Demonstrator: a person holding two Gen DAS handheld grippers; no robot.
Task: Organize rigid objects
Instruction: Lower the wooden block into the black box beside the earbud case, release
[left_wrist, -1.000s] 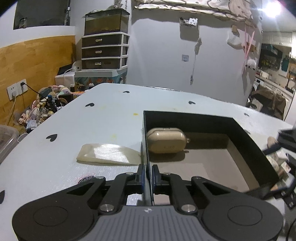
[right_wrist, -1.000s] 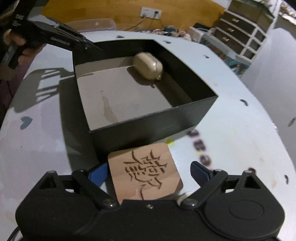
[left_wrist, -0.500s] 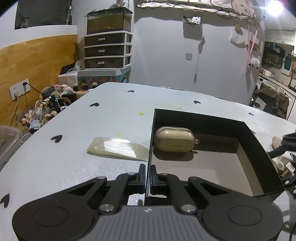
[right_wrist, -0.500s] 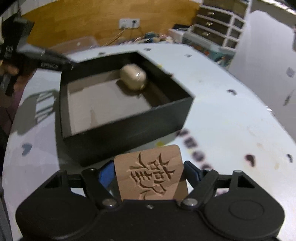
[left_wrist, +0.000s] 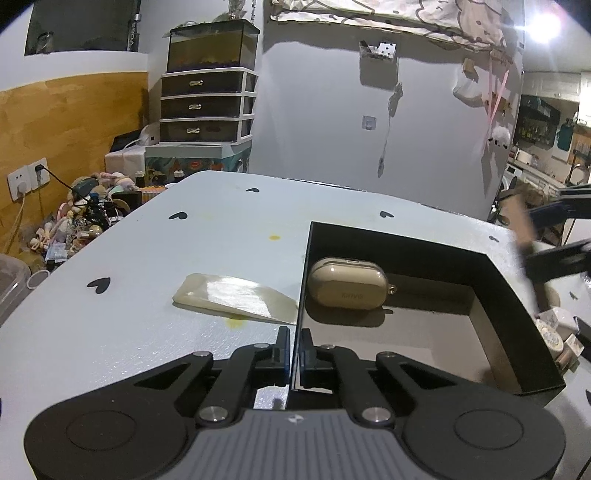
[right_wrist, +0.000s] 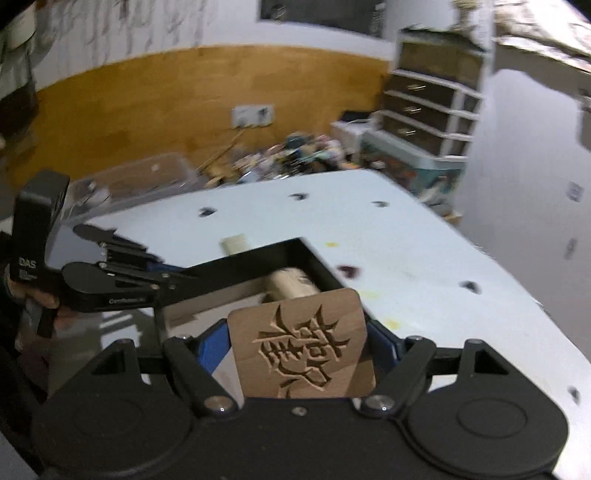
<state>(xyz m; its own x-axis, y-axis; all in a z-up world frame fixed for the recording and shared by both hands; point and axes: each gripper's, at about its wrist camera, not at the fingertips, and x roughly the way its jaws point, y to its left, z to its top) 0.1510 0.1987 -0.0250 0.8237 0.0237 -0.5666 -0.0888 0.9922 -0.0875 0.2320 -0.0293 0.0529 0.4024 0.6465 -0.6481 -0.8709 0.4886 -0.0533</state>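
Note:
A black open box (left_wrist: 509, 295) stands on the pale blue table with a beige earbud case (left_wrist: 347, 282) inside at its far left corner. My left gripper (left_wrist: 294, 354) is shut on the box's left wall. My right gripper (right_wrist: 299, 339) is shut on a square wooden coaster (right_wrist: 303, 343) carved with a character, held above the box's near side. The box (right_wrist: 258, 258) and the left gripper (right_wrist: 110, 280) show in the right wrist view. The right gripper (left_wrist: 554, 236) shows blurred at the right edge of the left wrist view.
A flat cream soap-like piece (left_wrist: 236, 297) lies on the table (left_wrist: 147, 258) just left of the box. Small tape rolls and oddments (left_wrist: 554, 332) sit right of the box. A clear bin (right_wrist: 140, 177) is beyond the table's far edge.
My right gripper has lifted the wooden coaster off the table and swung it up over the box. My left gripper keeps its hold on the box wall.

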